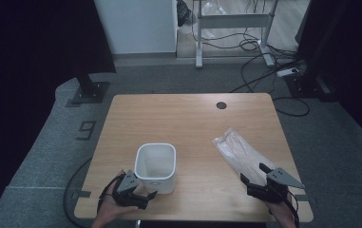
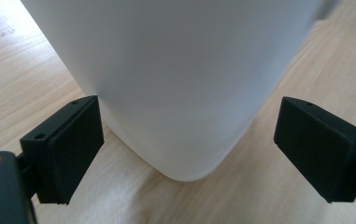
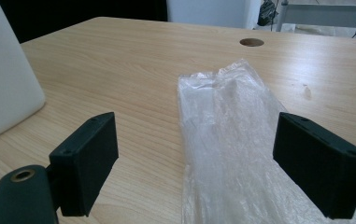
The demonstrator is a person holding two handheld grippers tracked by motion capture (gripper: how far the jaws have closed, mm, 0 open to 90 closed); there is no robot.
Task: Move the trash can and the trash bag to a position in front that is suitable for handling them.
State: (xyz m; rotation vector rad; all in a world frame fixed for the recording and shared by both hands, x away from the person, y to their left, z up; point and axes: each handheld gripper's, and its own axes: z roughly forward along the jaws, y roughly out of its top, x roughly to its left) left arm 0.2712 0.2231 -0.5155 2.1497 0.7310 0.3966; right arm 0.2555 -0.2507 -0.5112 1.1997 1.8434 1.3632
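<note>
A white plastic bin [image 1: 155, 166] stands upright and empty near the front middle of the wooden table [image 1: 188, 118]. My left gripper [image 1: 143, 197] is open just in front of its near left corner; in the left gripper view the bin's corner [image 2: 180, 79] sits close ahead, between the wide-spread jaws. A clear folded plastic bag [image 1: 238, 151] lies flat at the right. My right gripper [image 1: 254, 173] is open at the bag's near end, and the bag [image 3: 231, 135] runs away between its jaws.
A round cable hole [image 1: 221, 105] is set in the table's far side. Beyond the table stand a desk frame with loose cables [image 1: 250, 45] and a black stand base [image 1: 90, 90] on grey carpet. The bin's side [image 3: 3, 84] shows left in the right gripper view.
</note>
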